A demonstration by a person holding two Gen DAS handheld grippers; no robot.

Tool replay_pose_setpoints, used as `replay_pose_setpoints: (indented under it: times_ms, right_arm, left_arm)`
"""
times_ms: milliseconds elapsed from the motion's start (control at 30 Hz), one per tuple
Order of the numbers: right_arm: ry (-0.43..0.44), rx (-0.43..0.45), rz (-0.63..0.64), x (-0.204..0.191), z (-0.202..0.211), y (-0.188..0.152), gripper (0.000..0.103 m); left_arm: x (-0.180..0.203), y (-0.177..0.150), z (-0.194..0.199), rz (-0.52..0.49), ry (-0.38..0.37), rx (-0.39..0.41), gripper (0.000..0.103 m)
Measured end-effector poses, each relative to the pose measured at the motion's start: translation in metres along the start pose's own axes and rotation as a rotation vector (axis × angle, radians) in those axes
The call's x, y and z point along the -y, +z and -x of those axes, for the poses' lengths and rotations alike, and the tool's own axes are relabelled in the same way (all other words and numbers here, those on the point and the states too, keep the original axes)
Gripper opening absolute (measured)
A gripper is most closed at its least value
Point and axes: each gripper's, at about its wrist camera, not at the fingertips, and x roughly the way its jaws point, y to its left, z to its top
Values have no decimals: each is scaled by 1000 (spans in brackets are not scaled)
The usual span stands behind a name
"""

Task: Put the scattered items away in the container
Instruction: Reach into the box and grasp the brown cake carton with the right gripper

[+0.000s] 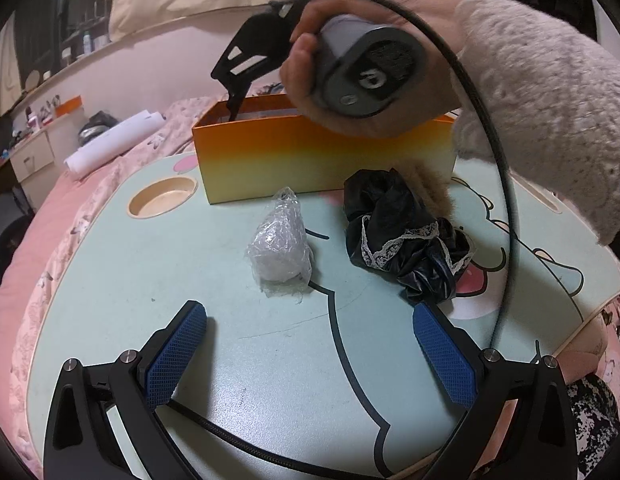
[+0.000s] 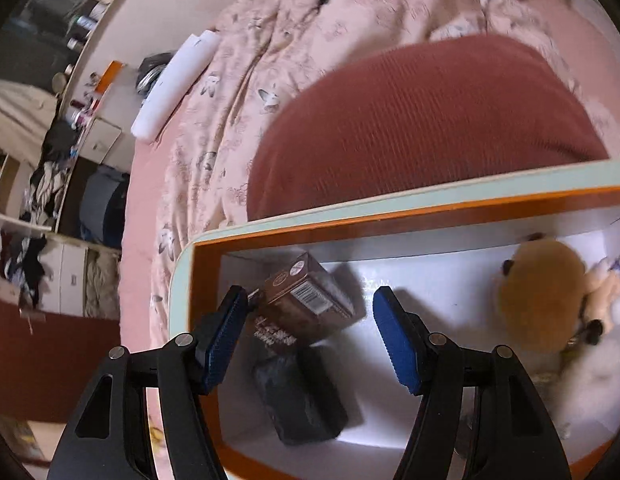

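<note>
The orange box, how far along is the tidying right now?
Done: the orange box already holds a brown carton, a dark packet and a plush toy. In hand: nothing; the right tongs hover open over the box. Left: the plastic-wrapped bundle and black scrunchie on the table.

The box looks to be of smooth, faintly glossy card. Crinkled clear plastic is wrapped round the bundle. The scrunchie is made of shiny black cloth edged with lace. The pads are finished in knurled blue rubber.
</note>
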Motion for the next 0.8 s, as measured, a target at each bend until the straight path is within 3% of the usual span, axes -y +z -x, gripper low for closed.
replay_pose_setpoints:
  times_ms: [167,233,267,367,500,633,800]
  right_arm:
    - [-5,-10,12,1,-3,1,63]
    - [-22,-20,21,3,-2,1,49]
    - [-21,-27,25,4,-1,1,48]
    - [-22,-13,114,0,5,-1,48]
    - [-106,12,256,-18,10,-2,48]
    - [-142,-10,337,-34,4,-7,49]
    - [-260,-21,427,-47,-8,-11,50]
  left_arm:
    - [0,1,-1,-1,-2,1,103]
    - [-1,1,-1,-1,-3,1,103]
    - [-1,1,-1,-2,-3,1,103]
    - [-1,1,-1,-1,-4,1,103]
    - [-2,1,-1,-3,-5,2,103]
    - [-2,1,-1,-3,-7,2,103]
    - [-1,1,-1,-3,-8,2,103]
